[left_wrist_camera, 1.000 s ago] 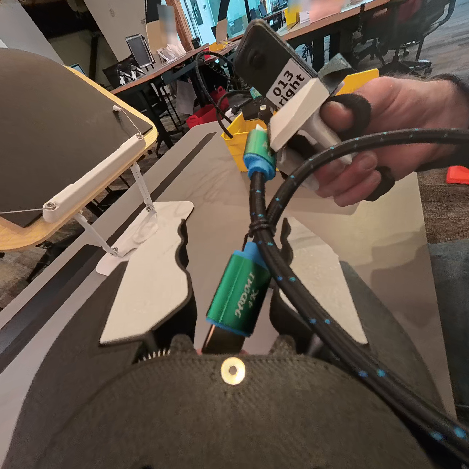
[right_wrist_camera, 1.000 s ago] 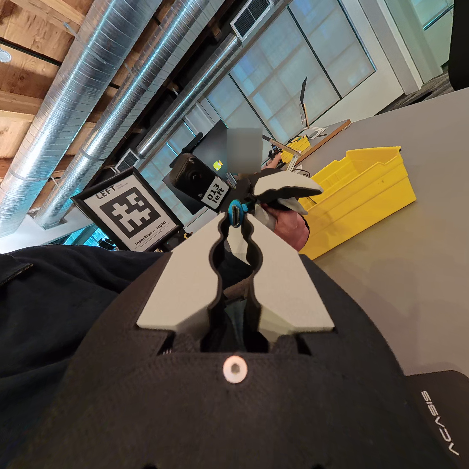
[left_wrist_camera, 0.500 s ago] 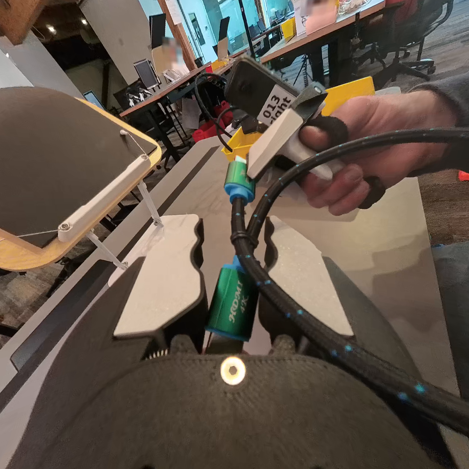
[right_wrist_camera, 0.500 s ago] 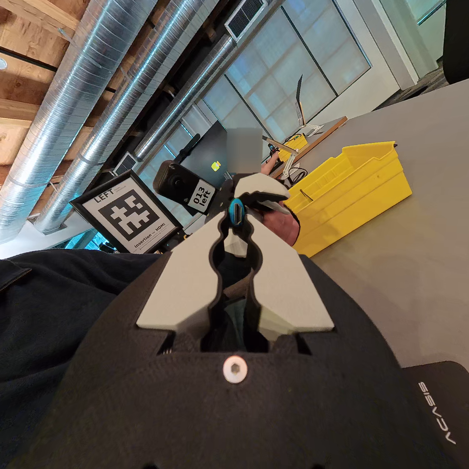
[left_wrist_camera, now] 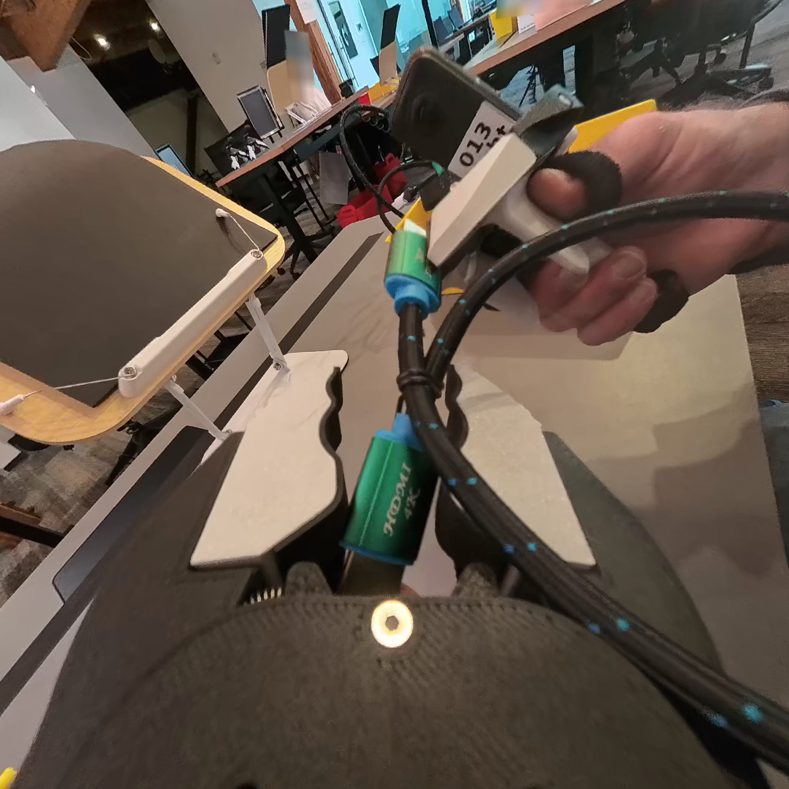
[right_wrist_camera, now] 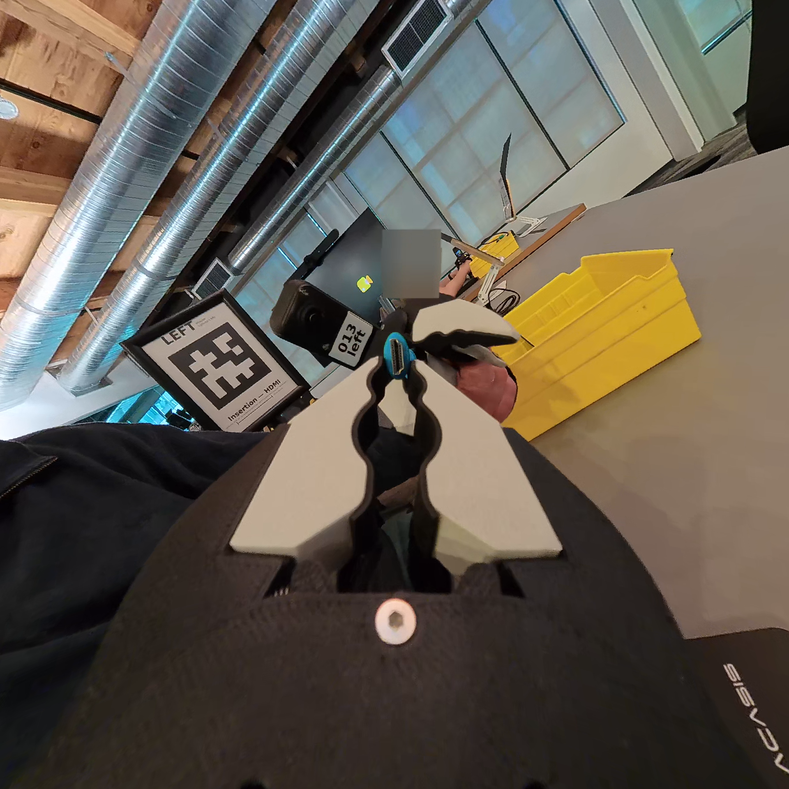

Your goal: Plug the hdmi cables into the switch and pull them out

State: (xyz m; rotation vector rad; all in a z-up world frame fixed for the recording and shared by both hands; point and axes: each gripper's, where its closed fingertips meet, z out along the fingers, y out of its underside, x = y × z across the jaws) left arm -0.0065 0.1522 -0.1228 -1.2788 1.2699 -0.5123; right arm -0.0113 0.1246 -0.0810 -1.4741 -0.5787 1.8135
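Note:
A black braided HDMI cable [left_wrist_camera: 491,504] is bundled with a tie, and both green plugs are in the left wrist view. My left gripper [left_wrist_camera: 395,371] is shut on the near green plug [left_wrist_camera: 388,499], which sits deep between the jaws with its metal end toward the camera. My right gripper [right_wrist_camera: 397,367] is shut at its fingertips on the other plug [right_wrist_camera: 397,356], whose metal end faces its camera. This far plug [left_wrist_camera: 410,264] also shows in the left wrist view beside the right gripper [left_wrist_camera: 435,256]. The two grippers are close, facing each other. No switch is in view.
Both grippers are above a grey table [left_wrist_camera: 597,427]. A yellow bin [right_wrist_camera: 597,333] stands on it. A framed marker sign [right_wrist_camera: 217,367] and a tilted black board with a wooden rim [left_wrist_camera: 106,273] stand nearby. A black pad [right_wrist_camera: 747,704] lies at the table's near corner. My right fingertips sit around 4 cm from my left ones.
My left gripper's jaws have closed in on the near green plug. The right gripper keeps hold of the other plug and has shifted slightly.

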